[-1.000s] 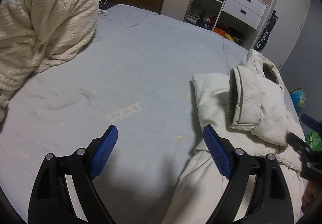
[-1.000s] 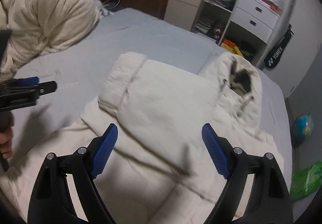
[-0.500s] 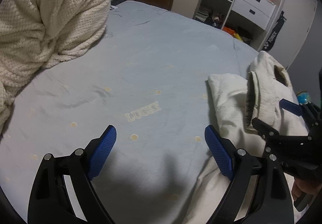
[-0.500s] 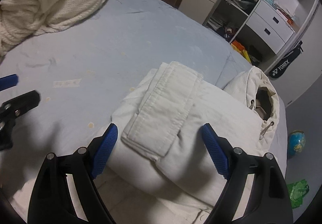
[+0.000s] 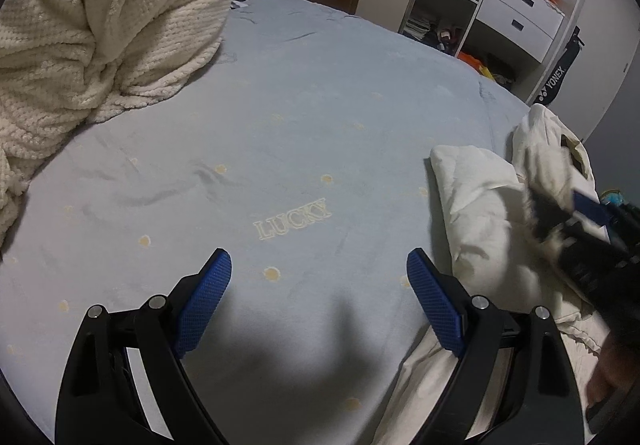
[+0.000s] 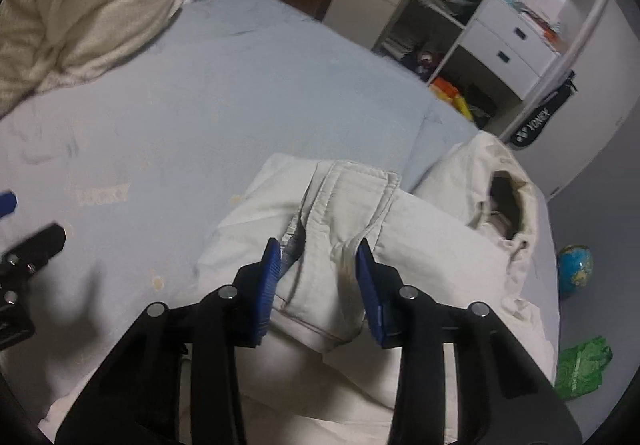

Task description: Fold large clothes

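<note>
The cream hooded jacket (image 6: 420,245) lies partly folded on the blue bedsheet (image 6: 240,93), well clear of the knitted blanket (image 6: 72,5); it looks padded, soft and bulky, likely to slump unless gripped through a thick seam. The right gripper (image 6: 318,265) is closing on the folded sleeve cuff (image 6: 352,197), fabric bunched between its pads. The left gripper (image 5: 320,285) hangs wide open and empty over bare sheet beside the jacket.
</note>
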Demonstrator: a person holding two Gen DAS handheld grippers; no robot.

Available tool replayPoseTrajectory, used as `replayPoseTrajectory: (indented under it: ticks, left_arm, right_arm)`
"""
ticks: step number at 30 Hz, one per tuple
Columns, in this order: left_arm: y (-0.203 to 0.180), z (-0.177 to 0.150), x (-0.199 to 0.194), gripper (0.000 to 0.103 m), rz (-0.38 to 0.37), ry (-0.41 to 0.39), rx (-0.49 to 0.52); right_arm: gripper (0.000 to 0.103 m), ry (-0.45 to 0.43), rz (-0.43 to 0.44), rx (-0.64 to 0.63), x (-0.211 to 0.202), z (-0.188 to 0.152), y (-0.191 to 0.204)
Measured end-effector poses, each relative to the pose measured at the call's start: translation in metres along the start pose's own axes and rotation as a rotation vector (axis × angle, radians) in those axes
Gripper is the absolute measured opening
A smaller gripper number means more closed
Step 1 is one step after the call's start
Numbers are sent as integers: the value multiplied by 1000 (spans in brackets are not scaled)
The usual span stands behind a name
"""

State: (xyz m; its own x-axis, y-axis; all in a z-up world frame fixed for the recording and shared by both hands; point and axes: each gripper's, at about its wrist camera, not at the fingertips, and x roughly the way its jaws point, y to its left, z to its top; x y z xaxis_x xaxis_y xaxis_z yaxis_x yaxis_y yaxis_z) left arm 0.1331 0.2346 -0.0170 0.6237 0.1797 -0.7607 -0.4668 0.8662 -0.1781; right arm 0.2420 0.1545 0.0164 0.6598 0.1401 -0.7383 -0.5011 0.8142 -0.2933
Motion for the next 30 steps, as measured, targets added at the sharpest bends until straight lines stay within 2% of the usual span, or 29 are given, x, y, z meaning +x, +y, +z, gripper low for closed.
replayPoseTrajectory:
  ticks: [6, 10, 11, 14, 17, 21, 27, 30]
  left_arm:
    - [-7, -2, 1, 86, 4, -2, 26]
    - [-16, -4, 2, 86, -16, -4, 52]
    - [-19, -4, 2, 86, -24, -6, 61]
    - [-31, -6, 2, 86, -48, -17, 106]
    - [-44, -10, 2, 86, -62, -24, 153]
    - [-55, -16, 5, 86, -51, -16, 207]
    - [-57, -19, 8, 86, -49, -9, 218]
    - [-62, -21, 10, 86, -53, -9, 241]
  right_arm:
    - [29, -39, 65, 185, -33, 1, -74]
    - [29, -63, 77, 358, -58, -21, -143]
    - [24, -71, 64, 399, -65, -31, -161]
    - [23, -75, 39, 499, -80, -64, -204]
    - [15, -52, 31, 604, -84, -100, -241]
    - [13, -22, 36, 758, -79, -143, -278]
    - [7, 24, 58, 1035, -62, -217, -322]
    - [7, 67, 31, 1149, -53, -252, -341]
